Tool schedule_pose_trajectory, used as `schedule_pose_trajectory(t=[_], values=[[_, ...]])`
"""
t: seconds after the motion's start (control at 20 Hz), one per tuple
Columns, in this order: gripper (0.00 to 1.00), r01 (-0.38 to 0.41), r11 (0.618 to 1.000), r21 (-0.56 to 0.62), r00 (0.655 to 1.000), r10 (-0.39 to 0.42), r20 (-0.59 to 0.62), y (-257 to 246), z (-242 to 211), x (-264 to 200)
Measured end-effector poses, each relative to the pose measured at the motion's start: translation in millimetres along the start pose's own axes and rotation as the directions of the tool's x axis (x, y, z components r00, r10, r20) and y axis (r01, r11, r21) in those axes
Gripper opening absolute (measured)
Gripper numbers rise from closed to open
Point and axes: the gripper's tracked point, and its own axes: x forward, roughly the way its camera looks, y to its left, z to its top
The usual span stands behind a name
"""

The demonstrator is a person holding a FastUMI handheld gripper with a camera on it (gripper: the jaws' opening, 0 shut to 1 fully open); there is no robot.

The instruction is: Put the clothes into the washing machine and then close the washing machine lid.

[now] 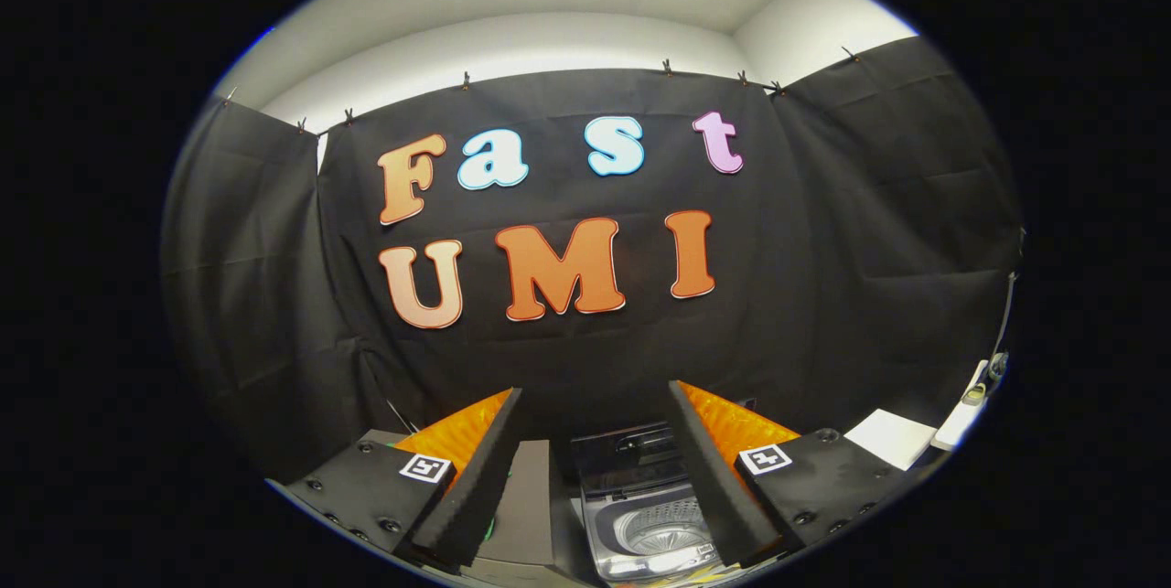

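Cloth wall (823, 231) is seen across most of the frame, pinned by small clips along its top edge, with a pale wall and ceiling (512, 12) above it. At the lower left, one finger (467, 487) of the gripper (595, 405) is seen angling inward, its mount carrying a small square marker. Just right of that finger, at the bottom centre, a grey upright panel (526, 506) is shown; whether it is the washer's raised lid cannot be told. Beside it, between the two fingers and below them, the washer (640, 497) is seen from above with its top open and its pale drum (660, 531) visible. At the lower right the second finger is seen; the fingers are held wide apart, with nothing gripped. Further right, near the frame's lower right edge, a white flat object (889, 437) is seen, with a cable (1004, 332) above it.
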Motion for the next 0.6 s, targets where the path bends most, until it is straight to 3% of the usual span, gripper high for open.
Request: schedule_pose_trajectory(t=[0.3, 0.6], values=[[0.99, -0.054, 0.998, -0.01, 0.998, 0.054, -0.033, 35, -16, 8], [0.99, -0.157, 0.987, -0.03, 0.984, 0.155, -0.083, 100, -41, 16]])
